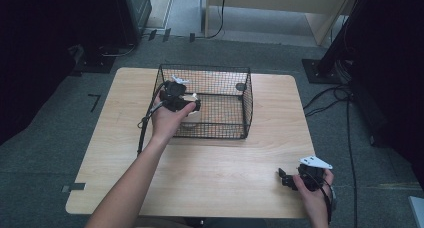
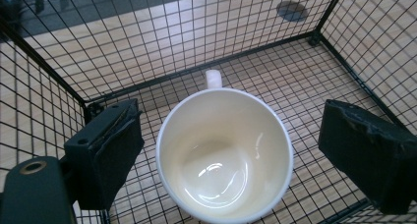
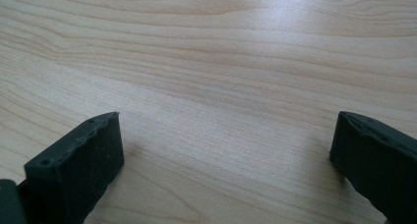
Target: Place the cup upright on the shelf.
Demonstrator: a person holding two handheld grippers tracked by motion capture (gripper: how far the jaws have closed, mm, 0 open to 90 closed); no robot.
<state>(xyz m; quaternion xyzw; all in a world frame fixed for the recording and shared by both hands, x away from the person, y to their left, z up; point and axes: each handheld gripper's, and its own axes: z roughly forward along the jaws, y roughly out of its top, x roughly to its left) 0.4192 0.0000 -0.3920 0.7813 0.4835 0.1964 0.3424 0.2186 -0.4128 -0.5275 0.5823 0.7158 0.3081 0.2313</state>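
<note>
Grey carpet surrounds your desk (image 1: pixel 210 173). Your left claw (image 2: pixel 226 150) hangs released astride the cup (image 2: pixel 224 155), upright in the basket (image 1: pixel 245 95). Probably centre it and clear the mesh before closing. Your right claw (image 3: pixel 226 155) rests released over bare wood.

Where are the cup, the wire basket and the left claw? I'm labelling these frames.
white cup (image 2: pixel 223 155), left gripper view, inner wall of the bowl.
wire basket (image 1: pixel 248 100), high view, right side wall.
left claw (image 2: pixel 226 150), left gripper view, midway between its open jaws, over the cup.
</note>
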